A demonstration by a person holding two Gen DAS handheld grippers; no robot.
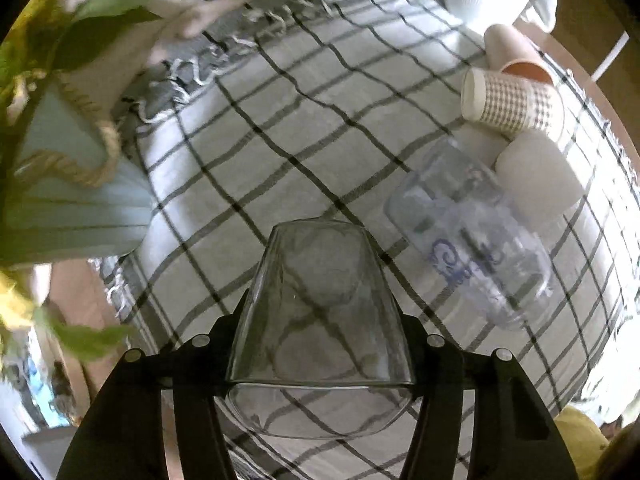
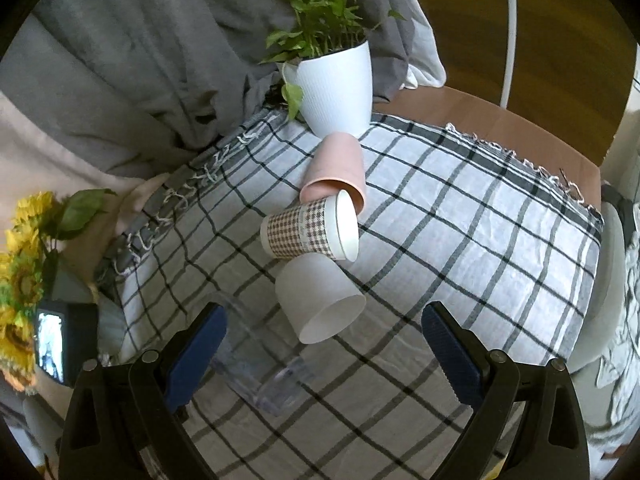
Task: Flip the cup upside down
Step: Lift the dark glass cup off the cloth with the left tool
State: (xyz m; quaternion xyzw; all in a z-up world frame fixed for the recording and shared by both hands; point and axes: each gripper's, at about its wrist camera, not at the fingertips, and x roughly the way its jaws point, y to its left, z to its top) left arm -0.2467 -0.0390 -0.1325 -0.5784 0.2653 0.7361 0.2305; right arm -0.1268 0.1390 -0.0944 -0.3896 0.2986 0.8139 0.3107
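Clamping the clear glass cup [image 1: 320, 320] between its fingers, the left gripper [image 1: 320, 344] held it over the checked cloth [image 1: 360, 100] (base pointing away); the right gripper [image 2: 324, 328] hung wide open, empty.

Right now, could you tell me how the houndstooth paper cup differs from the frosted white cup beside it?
The houndstooth paper cup carries a brown check pattern; the frosted white cup is plain. The houndstooth cup's mouth faces right toward the pink cup, while the frosted cup's mouth points down toward the camera. Both lie on their sides on the checked cloth, touching each other.
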